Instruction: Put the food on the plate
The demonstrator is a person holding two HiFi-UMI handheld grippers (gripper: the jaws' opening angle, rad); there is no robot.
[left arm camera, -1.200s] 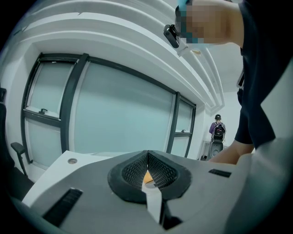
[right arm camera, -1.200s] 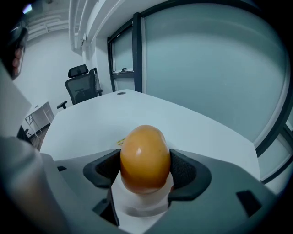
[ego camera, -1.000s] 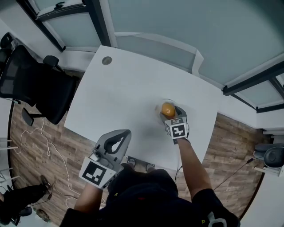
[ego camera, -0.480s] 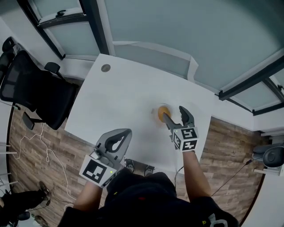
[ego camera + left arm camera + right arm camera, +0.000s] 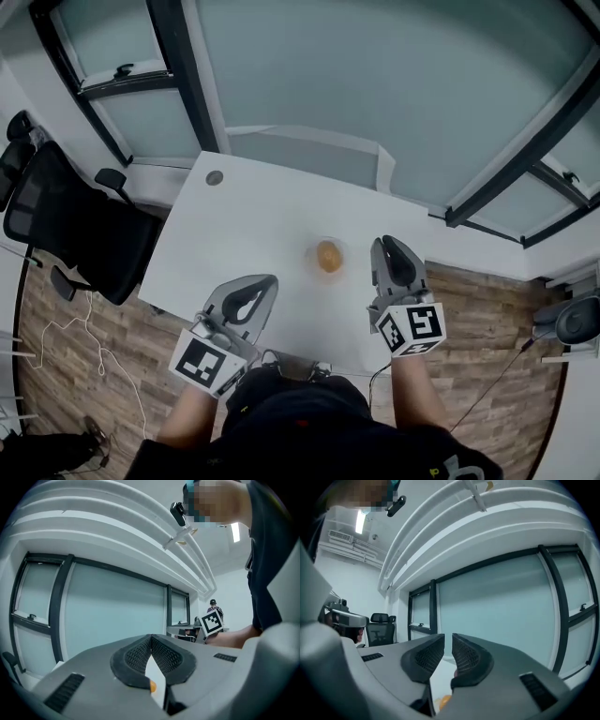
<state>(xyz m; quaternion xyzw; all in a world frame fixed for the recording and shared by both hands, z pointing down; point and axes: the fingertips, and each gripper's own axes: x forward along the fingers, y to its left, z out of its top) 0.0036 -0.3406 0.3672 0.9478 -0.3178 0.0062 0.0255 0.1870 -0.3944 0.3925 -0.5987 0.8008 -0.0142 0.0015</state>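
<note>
1. Status: the round orange piece of food sits in the middle of the small clear round plate. I judge the placement done, with only clean retreat left.
2. Risks, left to right:
   - The left grey two-jaw gripper hangs to the near left of the plate, well apart. Its tips are pressed together on nothing. A careless swing towards the plate could clip the rim, but the risk is low.
   - The plate looks light and rests on the smooth white tabletop. Any bump would probably slide it rather than tip it.
   - The food is rounded. If the plate is jolted it may roll off, since the plate looks shallow.
   - The right grey two-jaw gripper is just right of the plate and not touching it. Its jaws are closing to a narrow slit and nothing is between them. It is the nearest tool, so it is the likeliest source of a knock.
3. Materials and shapes:
   - The gripper pads are dark and finely cross-hatched, probably rubbery. The bodies are matte grey plastic, each with a black-and-white marker cube.
   - The plate is transparent, glass or plastic, which one I cannot tell.
   - The food has a smooth, matte orange skin.
   - The tabletop is flat, glossless and featureless around the plate.
</note>
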